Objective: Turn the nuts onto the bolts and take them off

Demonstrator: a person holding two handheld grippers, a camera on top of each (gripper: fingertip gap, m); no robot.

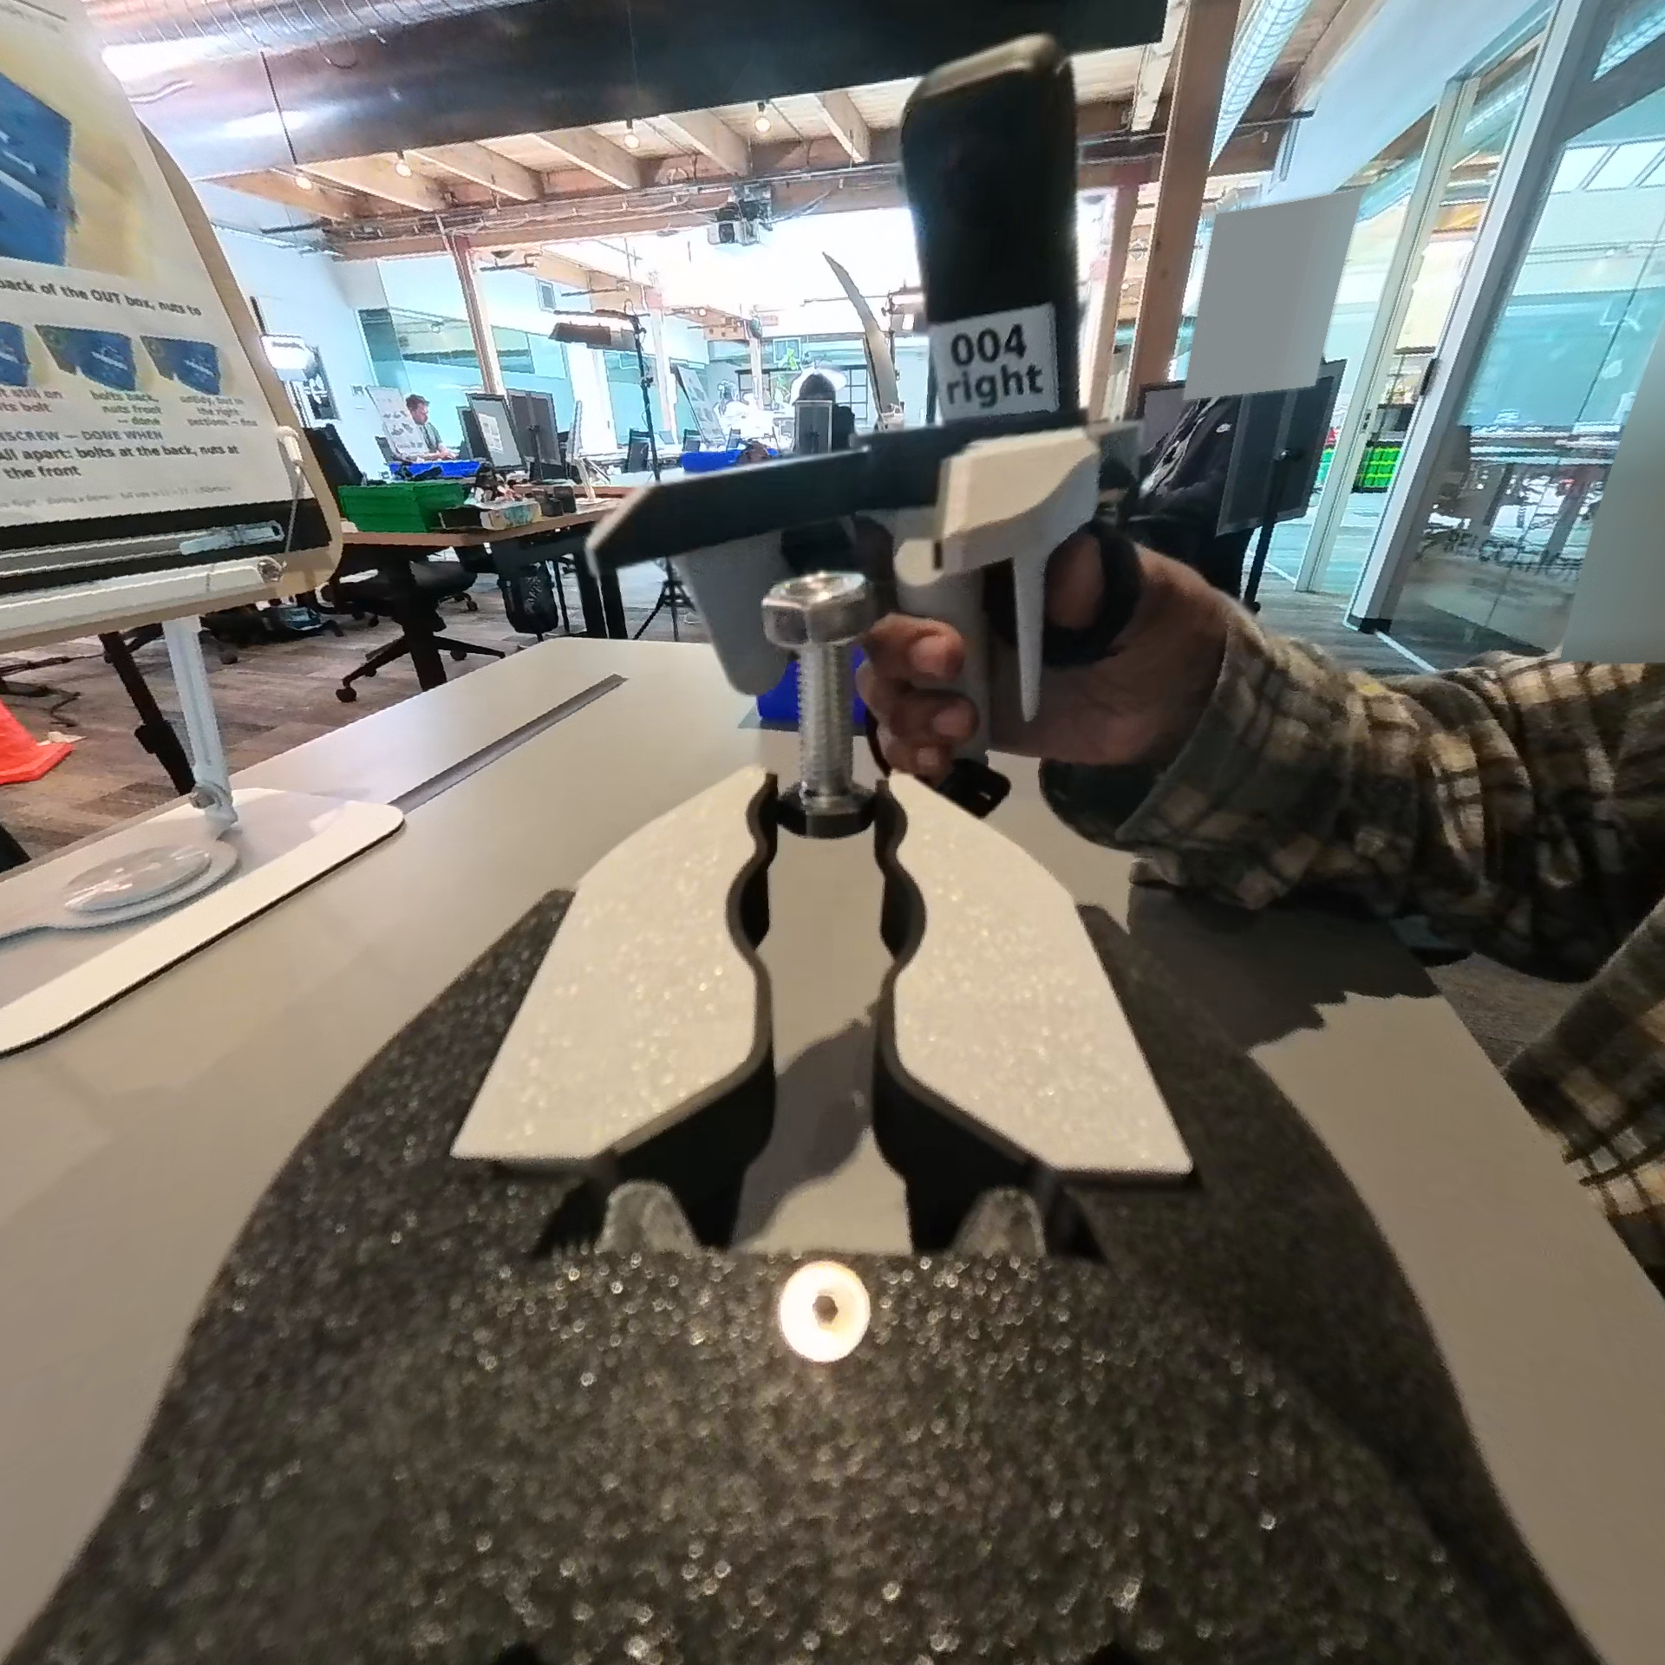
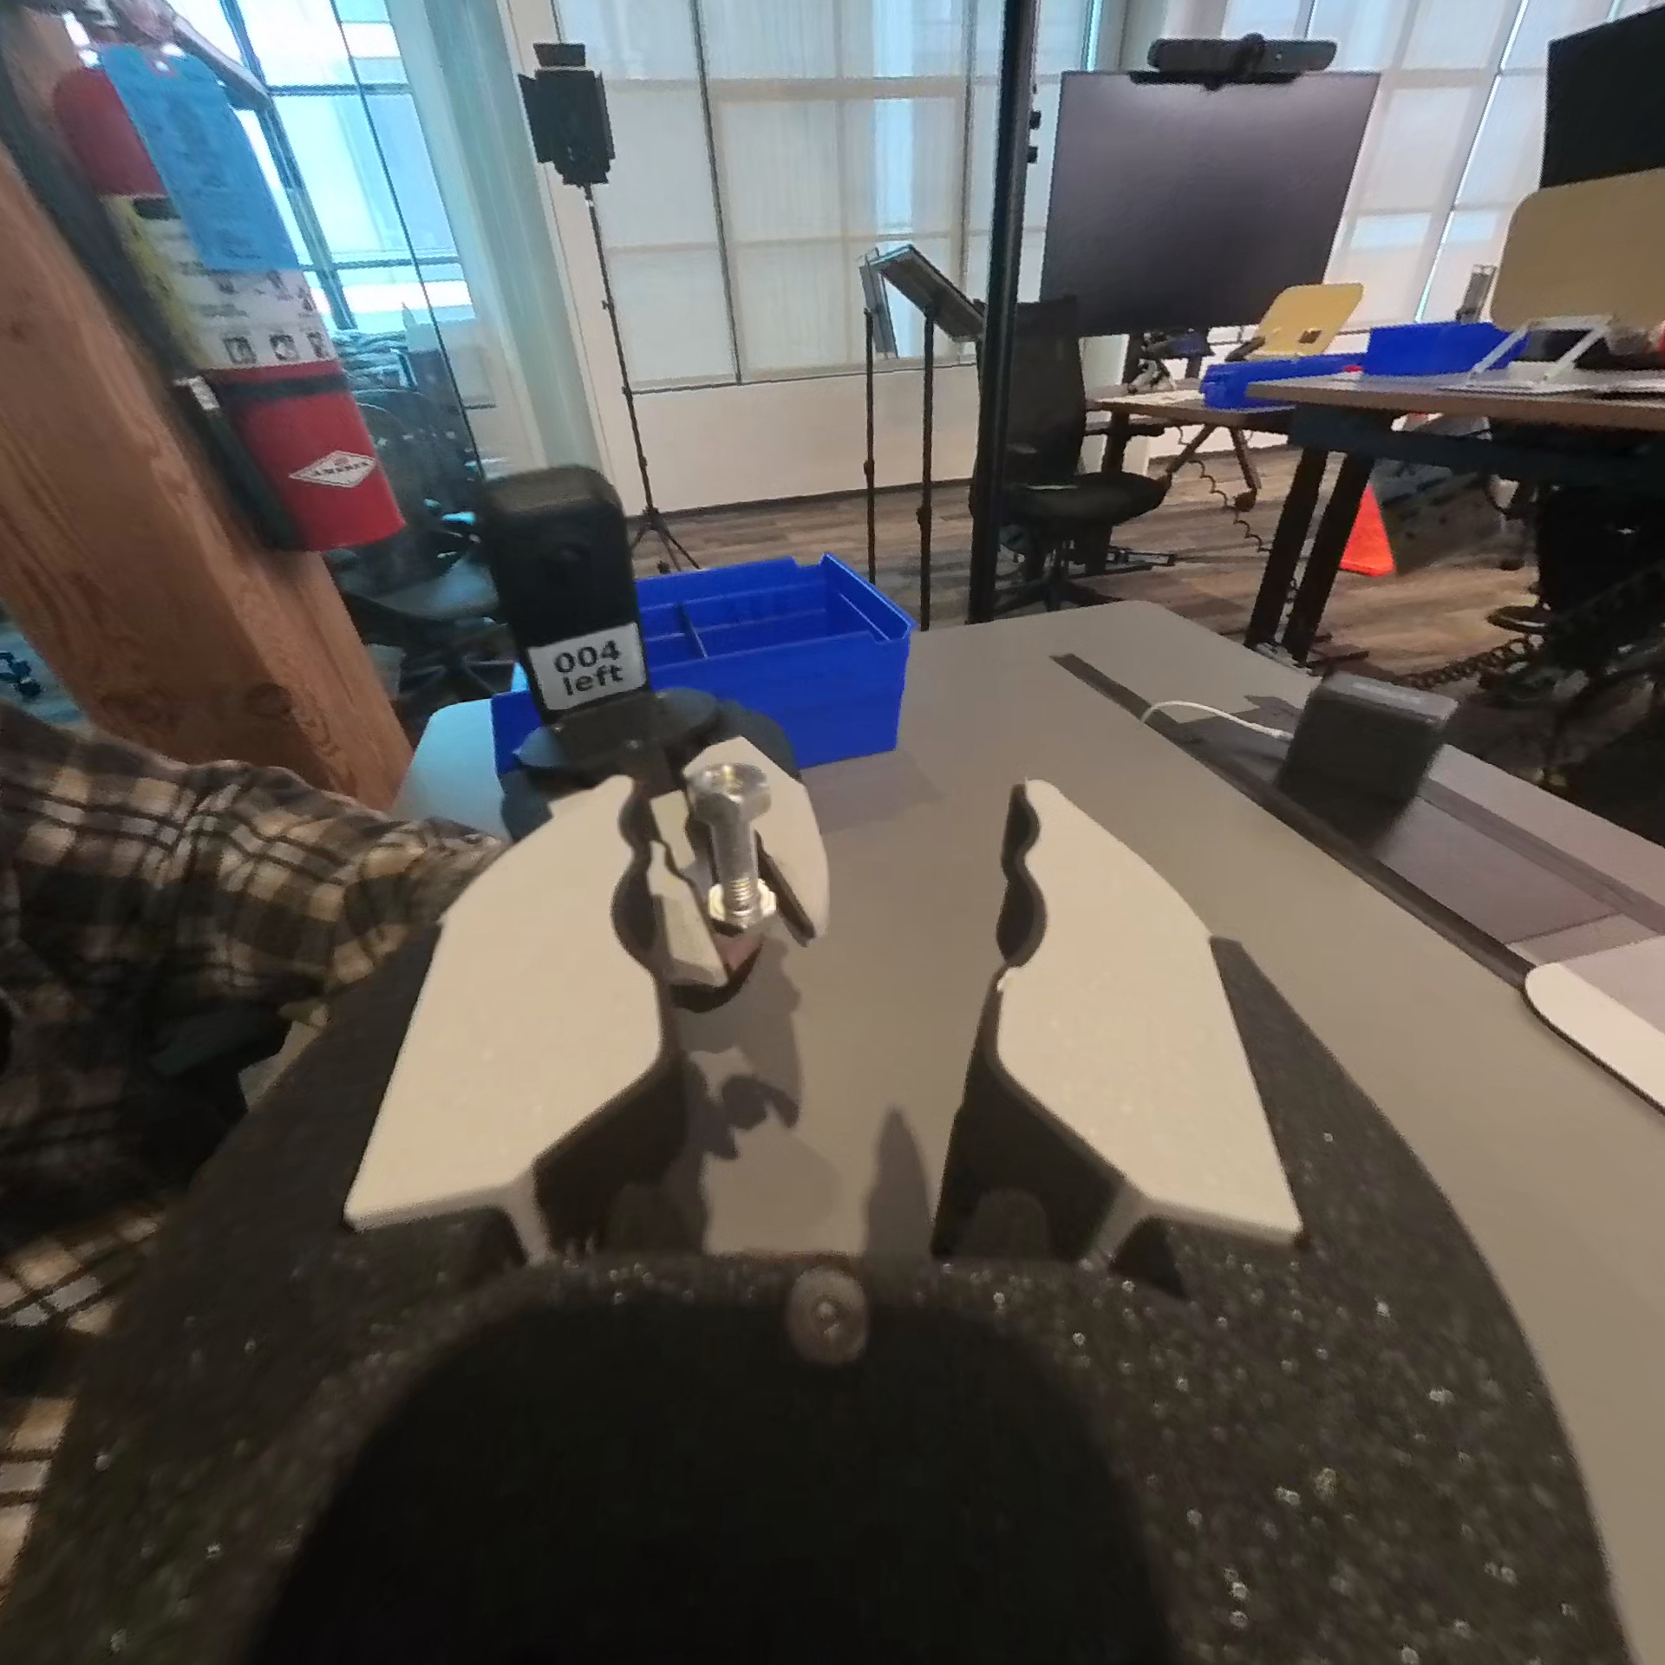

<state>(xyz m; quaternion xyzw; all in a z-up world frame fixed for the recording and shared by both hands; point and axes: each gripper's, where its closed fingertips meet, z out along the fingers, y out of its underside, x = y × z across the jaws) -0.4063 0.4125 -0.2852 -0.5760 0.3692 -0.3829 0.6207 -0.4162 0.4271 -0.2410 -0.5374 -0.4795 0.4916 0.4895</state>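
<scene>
The left gripper (image 1: 824, 806) is clamping a nut (image 2: 736, 904) between its fingertips, and a silver bolt (image 1: 822, 685) is standing upright out of that nut with its hex head on top — the threaded shank is sitting inside the nut, seen most clearly from the right wrist view. The assembly is hanging above the grey table (image 1: 504, 901), not touching it.

The right gripper (image 2: 829, 887) is waiting with its fingers spread wide and nothing between them; its left finger (image 2: 532, 1000) is sitting just beside the bolt and the left gripper's tips. In the left wrist view the right tool is hovering behind and above the bolt head, held by a hand (image 1: 1018, 671) in a plaid sleeve (image 1: 1369, 784).

A blue bin (image 2: 775, 649) (divided into compartments) is resting at the table's far edge, behind the left gripper. A tablet stand (image 1: 162, 577) is standing on the table to the left.
</scene>
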